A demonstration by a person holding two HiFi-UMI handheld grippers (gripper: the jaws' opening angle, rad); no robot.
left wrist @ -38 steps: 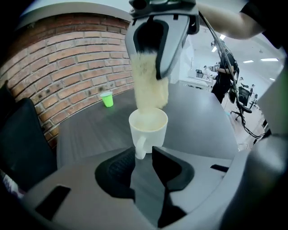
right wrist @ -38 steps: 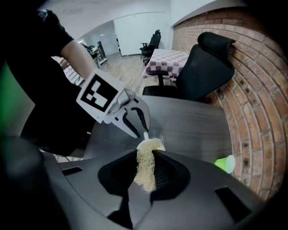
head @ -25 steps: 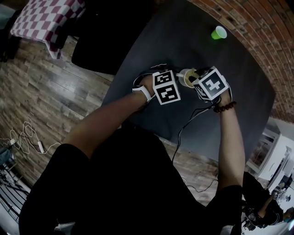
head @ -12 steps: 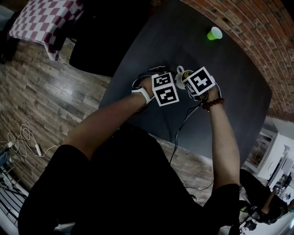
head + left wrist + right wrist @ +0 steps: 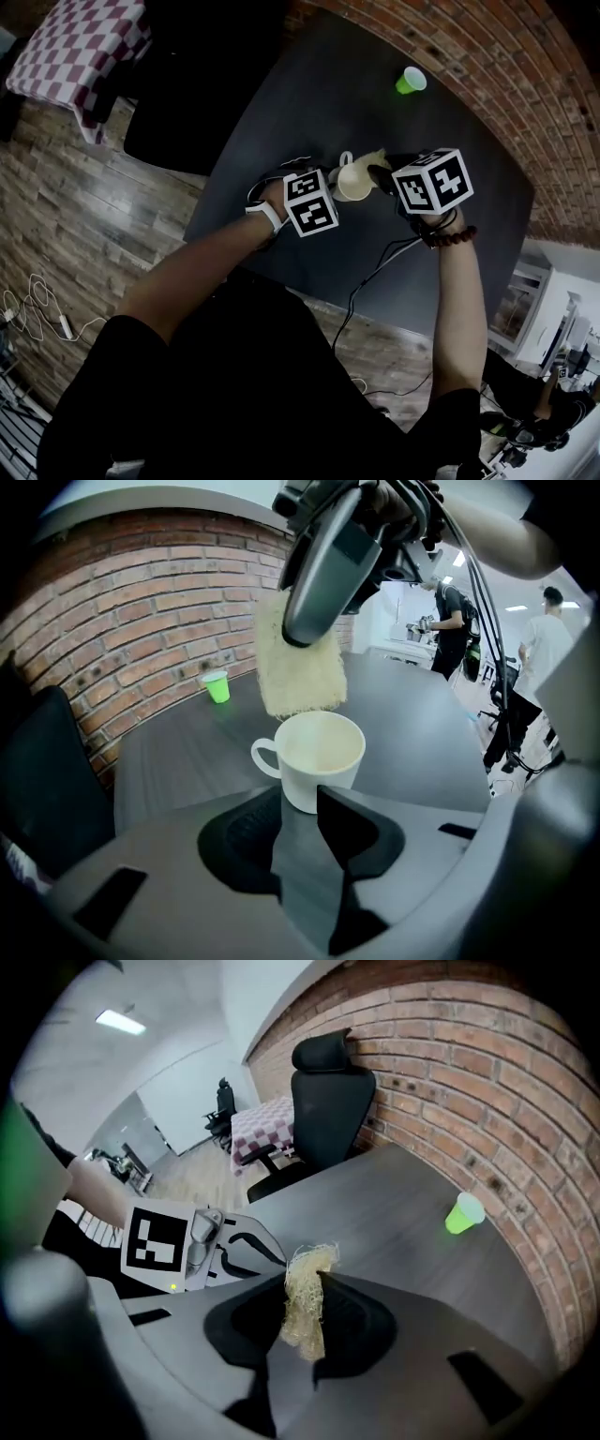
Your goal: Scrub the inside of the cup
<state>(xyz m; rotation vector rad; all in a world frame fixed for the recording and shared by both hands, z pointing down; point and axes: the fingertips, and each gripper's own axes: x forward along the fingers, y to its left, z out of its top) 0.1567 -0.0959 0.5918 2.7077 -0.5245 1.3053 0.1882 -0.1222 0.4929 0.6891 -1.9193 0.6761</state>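
Dark grey table under a curved red-brick wall; pad over cup, scrub not yet begun.
Head view: the white ceramic handled cup sits between my left gripper and right gripper, with a small green cup well apart. Left gripper view: my jaws are closed on the cup's near lower wall. Its mouth faces up, and the pale yellow fibrous scrub pad hangs just above the far rim without touching, so I judge the next move is straight down. Right gripper view: my jaws pinch the pad. The cup is unseen here, only the left gripper's marker cube.
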